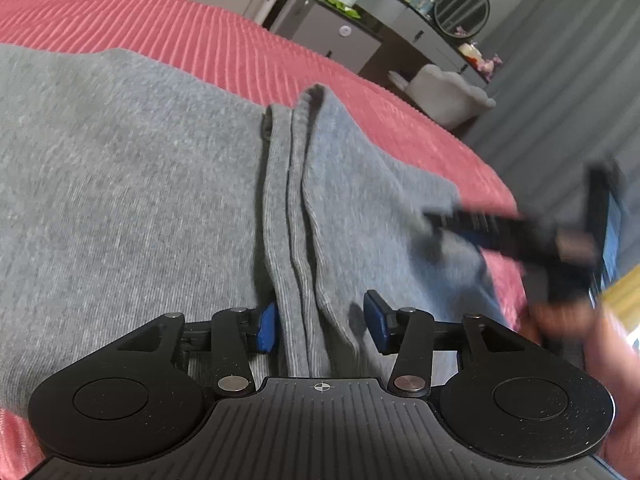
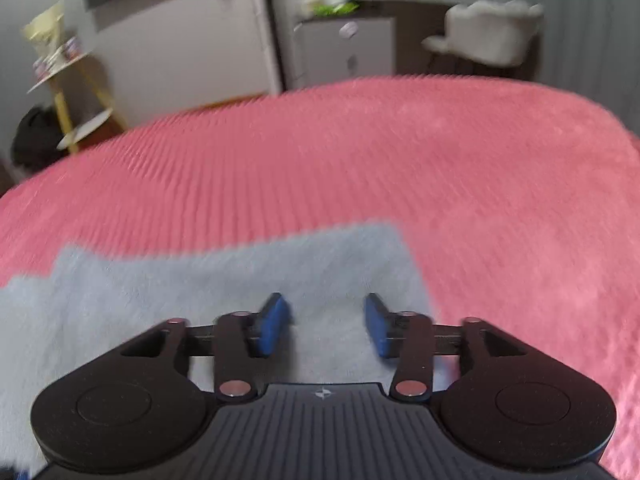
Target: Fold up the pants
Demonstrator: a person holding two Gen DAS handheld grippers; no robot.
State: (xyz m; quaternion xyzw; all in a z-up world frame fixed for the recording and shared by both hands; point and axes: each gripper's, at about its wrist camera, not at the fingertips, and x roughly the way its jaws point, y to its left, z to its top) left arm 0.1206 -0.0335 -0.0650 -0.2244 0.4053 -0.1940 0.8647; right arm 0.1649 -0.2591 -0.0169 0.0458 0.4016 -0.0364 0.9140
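Grey sweatpants [image 1: 132, 184] lie on a pink ribbed bedspread [image 1: 208, 36], with ribbed cuff edges [image 1: 294, 208] stacked along a fold. My left gripper [image 1: 322, 326] is open, its blue pads on either side of the cuff layers, which run between the jaws. My right gripper [image 2: 326, 324] is open and empty above the grey pants [image 2: 224, 280] near their corner. The right gripper also shows in the left wrist view [image 1: 532, 240], blurred, at the pants' right edge.
The pink bedspread [image 2: 400, 152] spreads beyond the pants. A dresser [image 1: 360, 40] with bottles, a round mirror [image 1: 462, 8] and a pale chair [image 1: 444, 92] stand past the bed. A yellow shelf [image 2: 68, 80] stands at the left wall.
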